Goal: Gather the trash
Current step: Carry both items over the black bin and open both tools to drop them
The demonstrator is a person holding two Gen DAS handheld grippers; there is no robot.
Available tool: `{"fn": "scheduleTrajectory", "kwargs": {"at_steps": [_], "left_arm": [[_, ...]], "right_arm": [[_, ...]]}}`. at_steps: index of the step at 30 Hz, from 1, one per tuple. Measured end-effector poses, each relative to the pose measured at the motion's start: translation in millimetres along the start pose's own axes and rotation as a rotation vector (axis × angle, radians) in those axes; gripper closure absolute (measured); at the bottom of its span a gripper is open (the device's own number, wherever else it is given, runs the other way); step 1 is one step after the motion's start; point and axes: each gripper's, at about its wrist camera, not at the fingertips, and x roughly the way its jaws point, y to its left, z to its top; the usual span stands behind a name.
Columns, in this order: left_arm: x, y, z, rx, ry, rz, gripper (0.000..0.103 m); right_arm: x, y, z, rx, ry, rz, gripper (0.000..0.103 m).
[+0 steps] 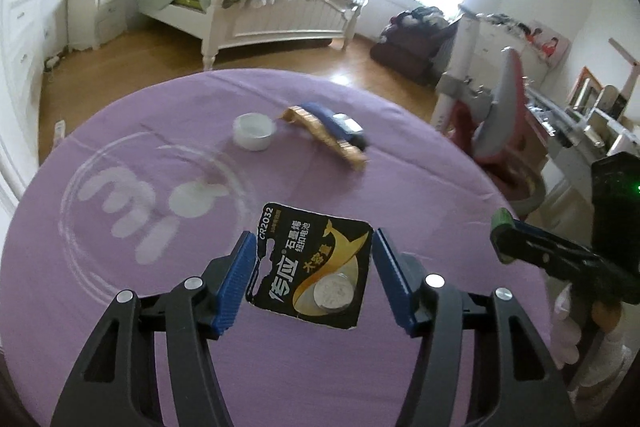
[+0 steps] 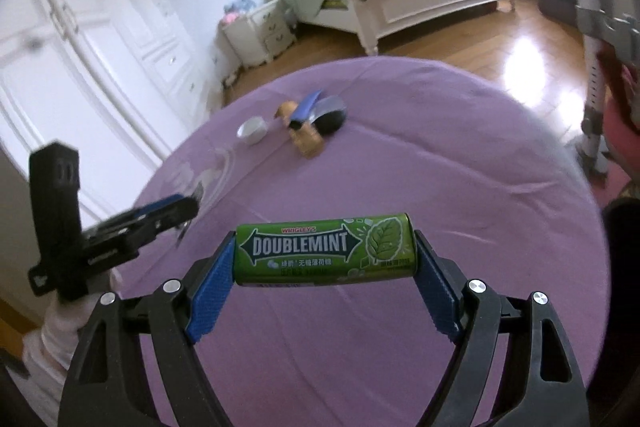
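Two grippers: both loaded above the purple tabletop [image 1: 360, 367].
Left gripper [image 1: 314, 279]: jaws pinching a battery card [image 1: 312, 263].
Right gripper [image 2: 325, 255]: jaws clamping a Doublemint tube [image 2: 325, 249] endwise.

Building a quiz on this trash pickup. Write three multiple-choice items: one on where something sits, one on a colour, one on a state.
1. Where is the white cap?
A. on the purple tablecloth, beside the gold and blue wrappers
B. on the floor
C. between the left gripper's pads

2. What colour is the Doublemint tube?
A. red
B. green
C. white

3. What is the left gripper doing?
A. hanging empty
B. resting on the bed
C. holding the battery card

Answers: 1 A, the cap stands on the cloth next to the wrappers. 2 B, its label is green. 3 C, the card sits lifted between the blue pads.
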Motion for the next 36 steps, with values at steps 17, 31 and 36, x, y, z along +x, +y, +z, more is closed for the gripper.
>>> {"fn": "scheduleTrajectory", "kwargs": {"at_steps": [17,31,36], "left_arm": [[55,-189,24,0.161,-0.005,-0.284,0.044],[117,-311,5,0.275,0.121,-0.445,0.044],[131,-328,-5,0.293,0.159,-0.453,0.044]], "right_arm": [[-138,-172,-26,0.294,-0.240,-0.206,0.022],[-198,-278,-81,0.497,-0.315,-0.325,0.022],[-199,-294,-92,0.529,-0.317,-0.323,0.022]]}}
